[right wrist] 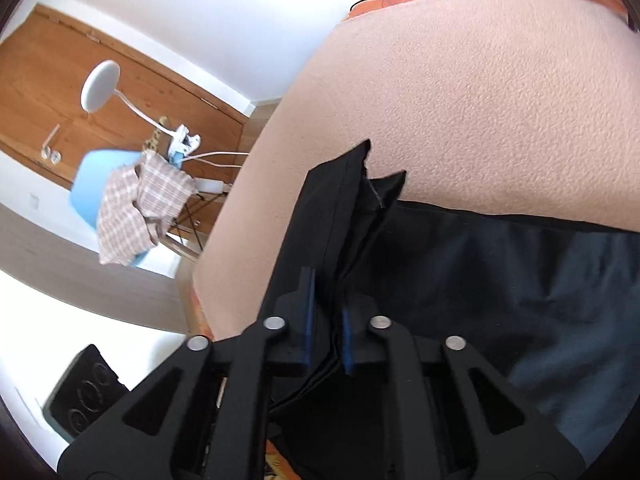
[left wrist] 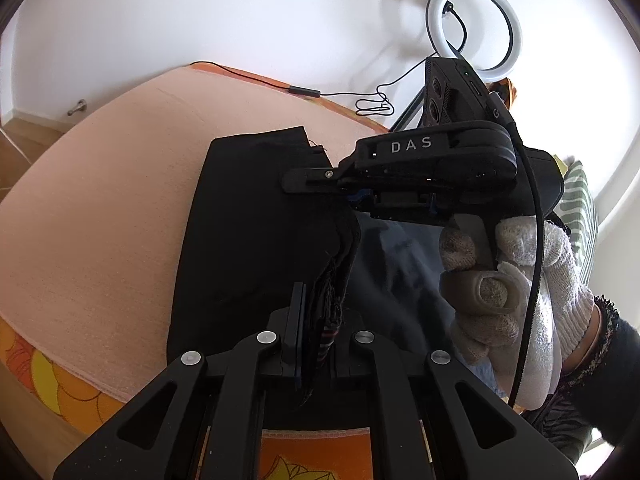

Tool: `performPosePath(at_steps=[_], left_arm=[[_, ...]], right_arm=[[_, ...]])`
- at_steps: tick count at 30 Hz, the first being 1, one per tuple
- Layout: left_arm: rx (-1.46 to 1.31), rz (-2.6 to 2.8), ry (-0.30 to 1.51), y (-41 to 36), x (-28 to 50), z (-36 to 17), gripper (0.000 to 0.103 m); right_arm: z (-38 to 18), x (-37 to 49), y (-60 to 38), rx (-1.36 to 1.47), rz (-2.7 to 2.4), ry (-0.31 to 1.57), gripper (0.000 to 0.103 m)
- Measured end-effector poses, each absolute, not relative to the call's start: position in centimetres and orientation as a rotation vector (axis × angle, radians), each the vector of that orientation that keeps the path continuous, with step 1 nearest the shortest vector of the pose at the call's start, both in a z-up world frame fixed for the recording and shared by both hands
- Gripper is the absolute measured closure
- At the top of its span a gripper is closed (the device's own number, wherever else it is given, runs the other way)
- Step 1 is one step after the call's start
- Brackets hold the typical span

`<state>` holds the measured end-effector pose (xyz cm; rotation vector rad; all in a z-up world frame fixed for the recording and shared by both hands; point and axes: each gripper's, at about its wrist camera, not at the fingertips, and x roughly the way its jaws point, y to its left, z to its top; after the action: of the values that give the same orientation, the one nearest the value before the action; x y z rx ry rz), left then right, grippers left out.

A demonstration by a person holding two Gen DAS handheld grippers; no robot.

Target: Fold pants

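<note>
Pants (left wrist: 248, 216): one pair; two hand-held grippers, left (left wrist: 316, 332) and right (right wrist: 328, 320), clamping fabric.

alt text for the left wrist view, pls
The left gripper is shut on a bunched, frayed edge of the black pants, which lie on a peach cover. To the right, a white-gloved hand holds the right gripper, also over the pants; a ring light stands behind.
</note>
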<state>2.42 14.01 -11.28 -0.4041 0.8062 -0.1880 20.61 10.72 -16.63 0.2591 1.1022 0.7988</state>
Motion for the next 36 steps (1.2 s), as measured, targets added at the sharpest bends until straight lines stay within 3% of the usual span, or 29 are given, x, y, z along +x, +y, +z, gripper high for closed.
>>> performPosePath(at_steps=[5, 36], left_arm=[[-0.399, -0.223, 0.800, 12.8, 2.2, -10.7, 0.096], [-0.343, -0.587, 0.829, -0.6, 5.8, -8.8, 0.096]], right_arm=[[-15.5, 19.8, 9.5, 0.206, 0.776, 1.043, 0.097], [-10.1, 14.4, -6.6, 0.181, 0.576, 0.896, 0.098]])
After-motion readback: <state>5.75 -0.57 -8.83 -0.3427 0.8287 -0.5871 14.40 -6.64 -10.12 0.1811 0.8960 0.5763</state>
